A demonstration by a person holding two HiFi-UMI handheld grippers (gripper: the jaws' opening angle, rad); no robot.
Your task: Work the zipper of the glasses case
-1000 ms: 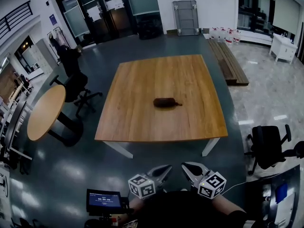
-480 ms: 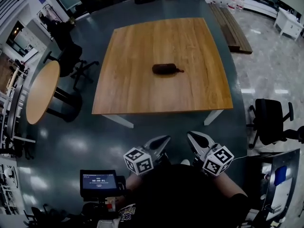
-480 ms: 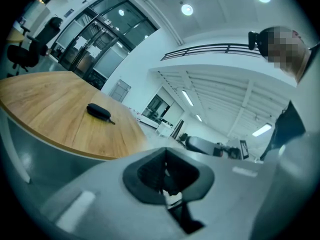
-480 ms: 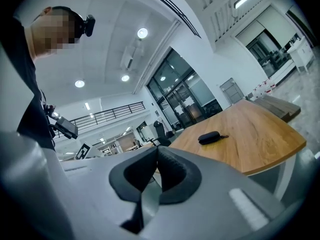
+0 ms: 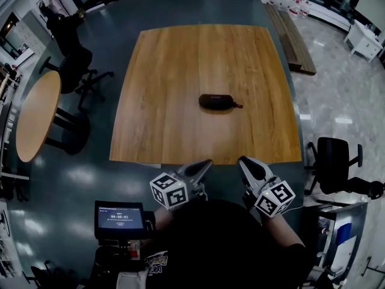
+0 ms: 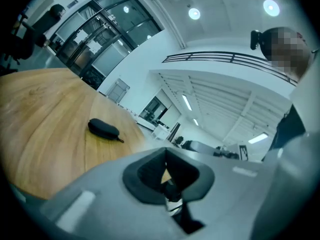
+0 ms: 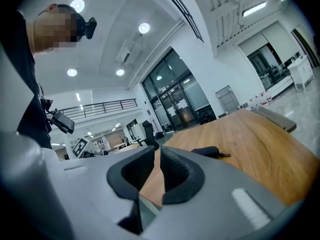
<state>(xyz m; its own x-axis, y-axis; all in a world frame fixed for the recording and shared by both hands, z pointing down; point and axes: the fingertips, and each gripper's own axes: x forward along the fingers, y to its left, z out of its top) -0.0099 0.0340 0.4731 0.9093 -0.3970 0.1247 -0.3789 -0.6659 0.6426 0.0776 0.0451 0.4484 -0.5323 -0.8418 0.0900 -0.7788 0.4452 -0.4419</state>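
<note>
A dark, oval glasses case with a short zipper pull at its right end lies near the middle of the square wooden table. Both grippers hover side by side at the table's near edge, well short of the case. My left gripper is shut and holds nothing; its own view shows the case far ahead to the left of its closed tips. My right gripper has just been opening; a narrow gap shows between its pads, with nothing in it. The case lies ahead of it.
A round wooden table and a black office chair stand to the left. Another black chair stands at the right. A small screen sits beside the person. Wooden planks lie on the floor at the back right.
Both grippers have moved forward to the table's near edge. The table and case now sit closer in the head view.
</note>
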